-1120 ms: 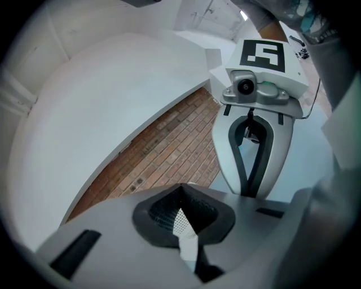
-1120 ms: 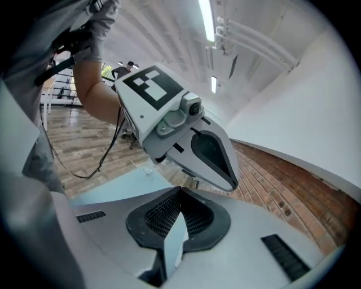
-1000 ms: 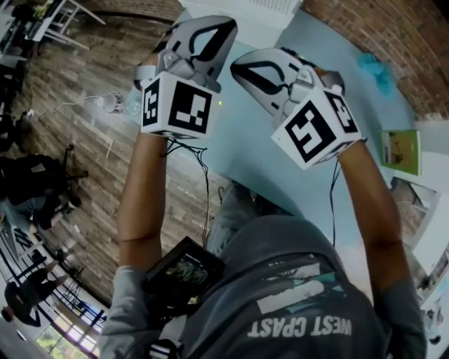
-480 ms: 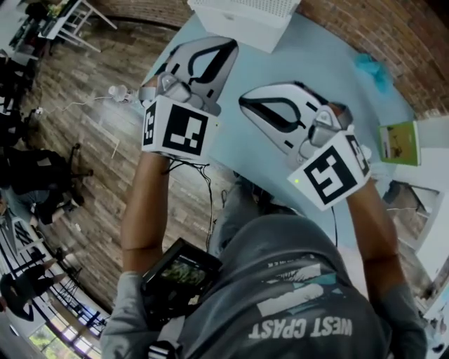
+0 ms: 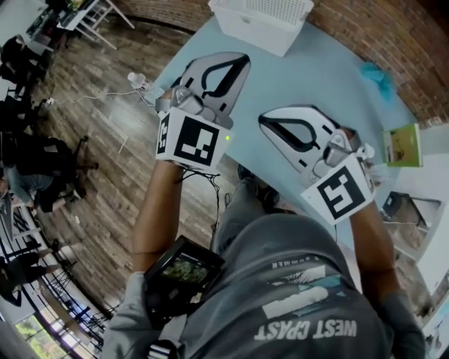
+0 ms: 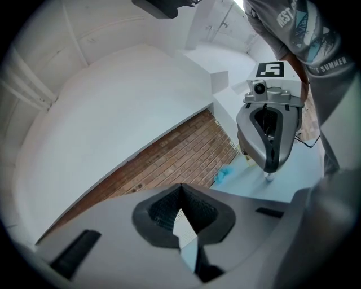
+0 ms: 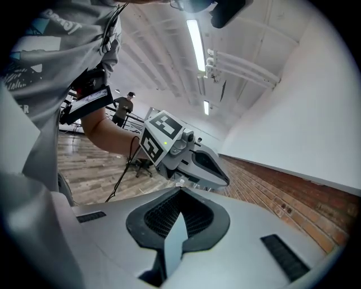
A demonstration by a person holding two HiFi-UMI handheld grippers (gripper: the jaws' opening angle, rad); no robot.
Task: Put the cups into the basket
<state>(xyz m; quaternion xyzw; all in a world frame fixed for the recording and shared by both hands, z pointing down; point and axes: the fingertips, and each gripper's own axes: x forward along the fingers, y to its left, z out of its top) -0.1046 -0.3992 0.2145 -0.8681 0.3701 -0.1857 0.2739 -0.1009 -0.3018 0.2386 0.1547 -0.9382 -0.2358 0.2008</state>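
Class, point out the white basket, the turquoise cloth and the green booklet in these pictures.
white basket point(image 5: 254, 29), head view, its front wall
turquoise cloth point(image 5: 376, 75), head view, its middle
green booklet point(image 5: 401, 146), head view, its cover

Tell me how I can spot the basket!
Find the light blue table beside the wood floor. At its far end stands the basket. It is the only white boxy thing there, dotted with tiny holes, unlike the crumpled teal thing and the green booklet.

place: open-plan office workspace | brick wall point(image 5: 393, 35) | plank floor point(image 5: 98, 91) | office chairs point(image 5: 66, 172) | ceiling strip lights point(image 7: 197, 36)
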